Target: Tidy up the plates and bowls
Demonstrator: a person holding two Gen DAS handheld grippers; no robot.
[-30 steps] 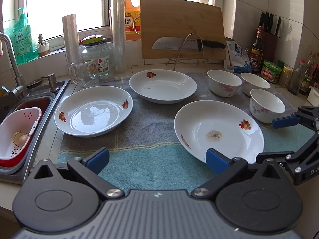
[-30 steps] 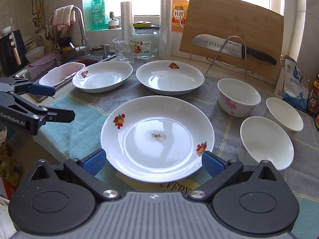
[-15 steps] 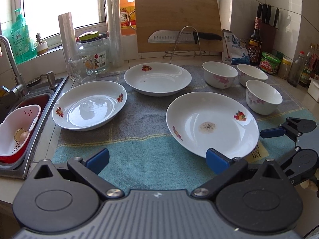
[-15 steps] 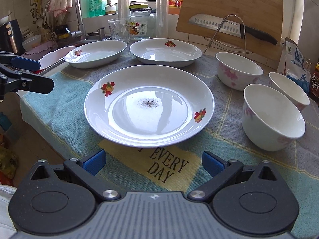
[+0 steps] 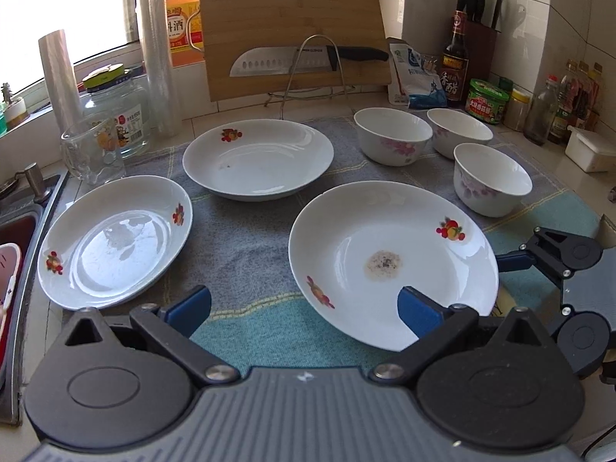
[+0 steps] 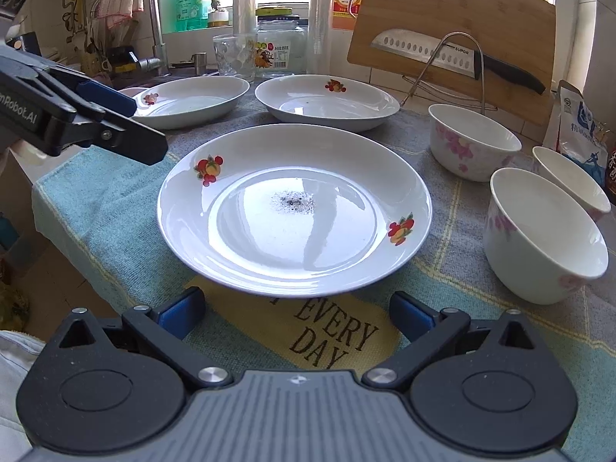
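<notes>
Just ahead of the right hand-held gripper point(image 6: 294, 313), whose jaws stand wide and empty, lies the nearest plate point(image 6: 294, 208) with a dark speck patch at its centre, flat on the towel point(image 6: 107, 208) covering the bench. Beyond it sit two more plates point(image 6: 327, 102), and three bowls point(image 6: 471, 140) stand to the right. The left hand-held gripper point(image 5: 304, 308) is likewise spread wide, its right finger over the nearest plate's rim.

Three plates point(image 6: 294, 208) – three bowls point(image 6: 471, 140) – unstacked
</notes>
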